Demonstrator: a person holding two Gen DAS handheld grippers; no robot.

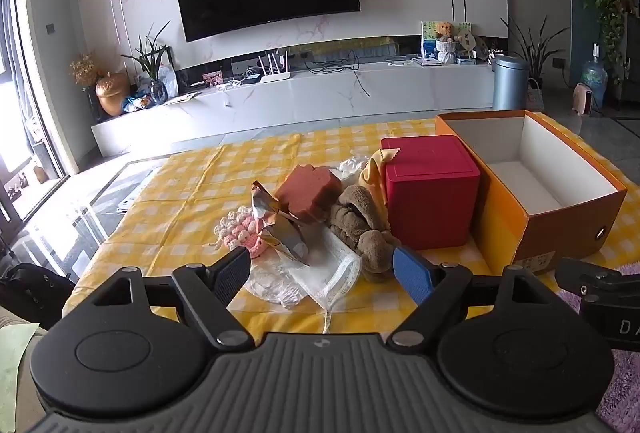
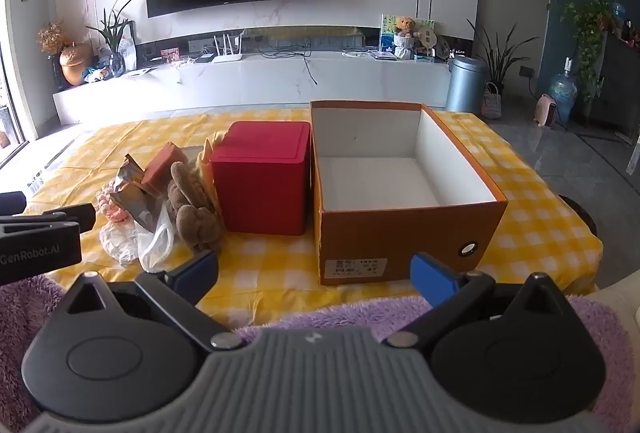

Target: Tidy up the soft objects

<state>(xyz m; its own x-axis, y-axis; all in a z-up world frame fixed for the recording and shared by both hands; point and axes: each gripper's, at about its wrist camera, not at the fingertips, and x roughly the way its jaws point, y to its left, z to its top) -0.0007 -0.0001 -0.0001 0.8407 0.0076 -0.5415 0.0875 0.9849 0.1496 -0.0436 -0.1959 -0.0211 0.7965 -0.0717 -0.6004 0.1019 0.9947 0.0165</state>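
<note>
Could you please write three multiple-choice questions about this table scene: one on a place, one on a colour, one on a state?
1. Where is the red box relative to the orange cardboard box?
A. Inside it
B. Beside it, on its left in the right wrist view
C. On top of it

2. What colour is the plush toy?
A. Brown
B. Green
C. White

3. What is the state of the orange cardboard box?
A. Closed with a lid
B. Open and full
C. Open and empty

Answers:
1. B: the two boxes stand side by side on the checked cloth.
2. A: its fur is brown.
3. C: its bare white inside shows.
</note>
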